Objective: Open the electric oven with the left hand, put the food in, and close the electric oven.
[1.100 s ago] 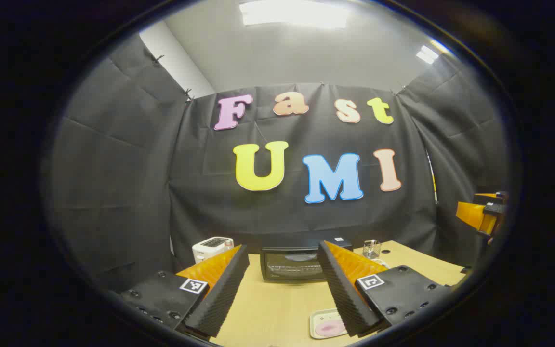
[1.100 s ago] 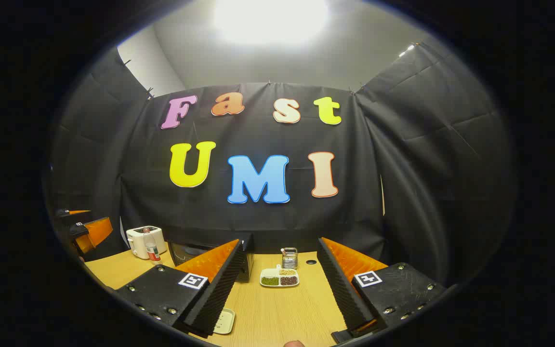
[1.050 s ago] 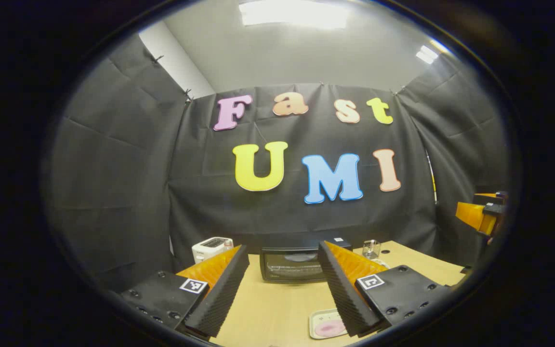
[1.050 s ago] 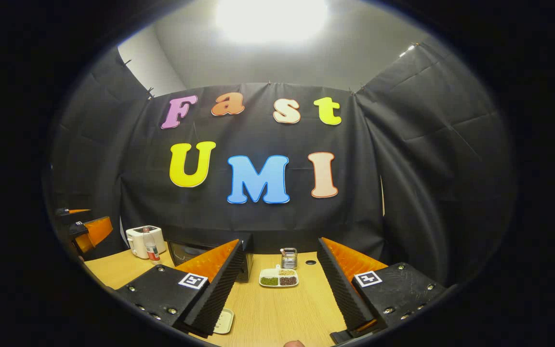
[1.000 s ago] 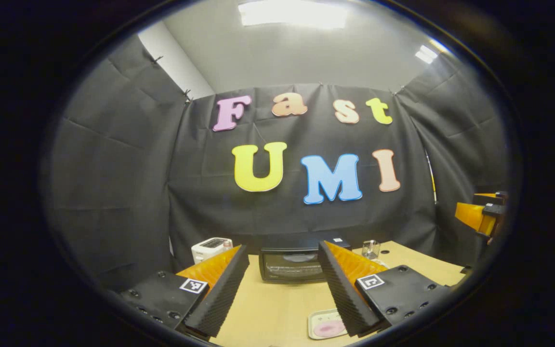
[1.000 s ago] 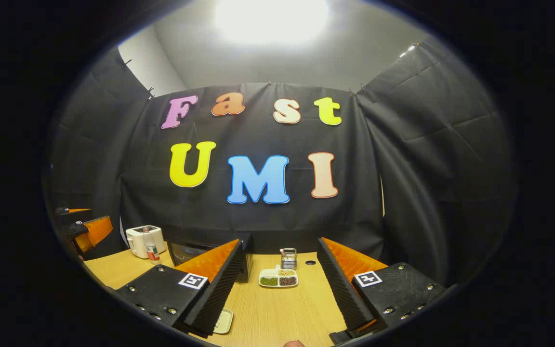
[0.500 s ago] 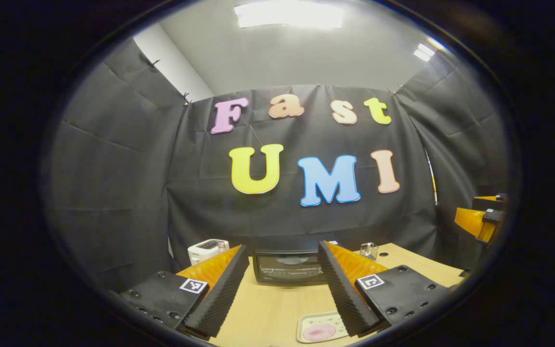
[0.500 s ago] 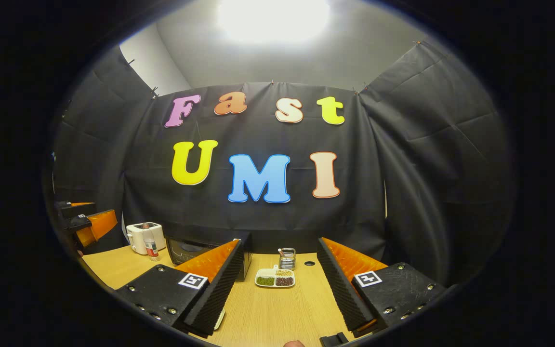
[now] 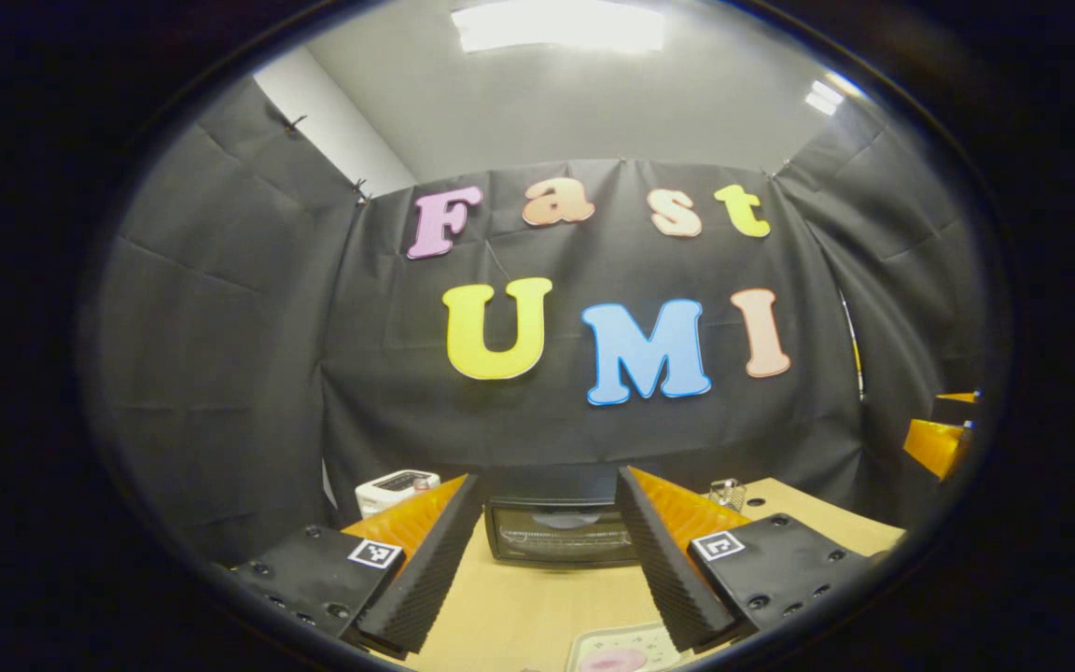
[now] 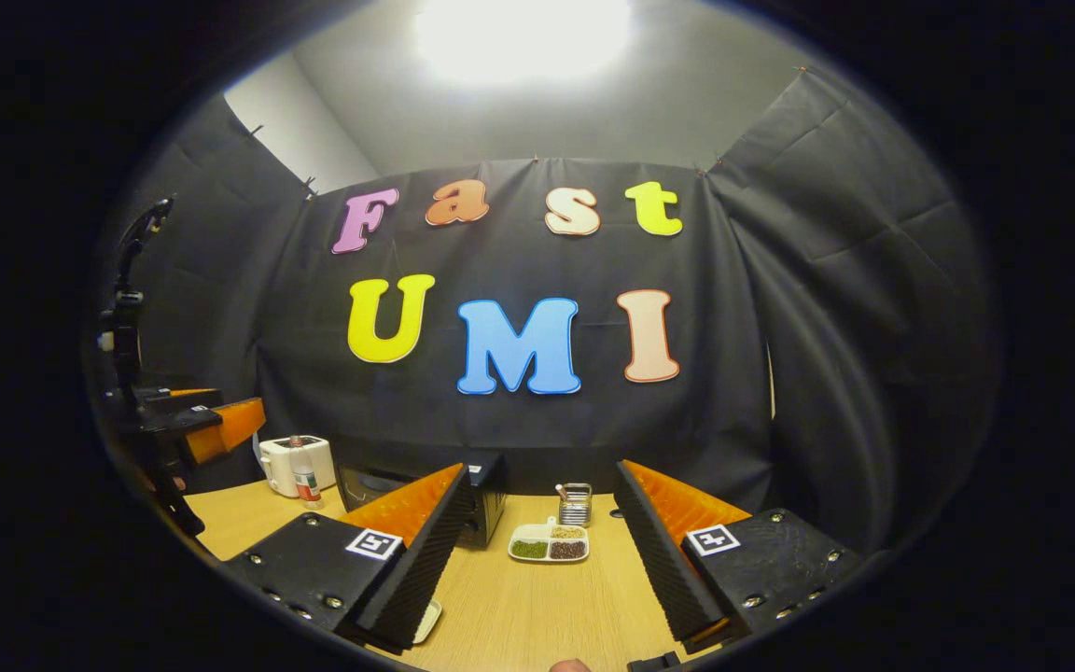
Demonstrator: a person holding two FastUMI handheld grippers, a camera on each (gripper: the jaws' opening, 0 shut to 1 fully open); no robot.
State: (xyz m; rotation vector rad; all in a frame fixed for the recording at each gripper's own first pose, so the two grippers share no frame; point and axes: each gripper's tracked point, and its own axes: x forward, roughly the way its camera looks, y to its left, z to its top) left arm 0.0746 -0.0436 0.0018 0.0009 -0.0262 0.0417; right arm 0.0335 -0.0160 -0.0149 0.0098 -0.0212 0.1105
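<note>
The black electric oven [image 9: 558, 532] stands at the back of the wooden table [image 9: 528, 607], door closed, straight ahead between the fingers of my left gripper [image 9: 547, 478], which is open and holds nothing. A pale plate with pink food [image 9: 614, 655] lies on the table just under that gripper's right finger. In the right gripper view, my right gripper [image 10: 541, 469] is also open and empty above the table [image 10: 547, 607]. Its left finger hides most of the oven [image 10: 489, 509]. The plate's edge [image 10: 426, 620] peeks out beside that finger.
A white toaster [image 9: 392, 486] and a small bottle [image 10: 307, 481] stand left of the oven. A divided dish of beans [image 10: 549, 543] and a metal holder [image 10: 575, 504] sit right of it. The left gripper [image 10: 211, 425] shows at the left, a black stand [image 10: 125, 308] above it.
My left gripper has moved forward toward the oven, which looks larger now, and the plate has slid lower in its view. The right gripper has shifted slightly. Both stayed open.
</note>
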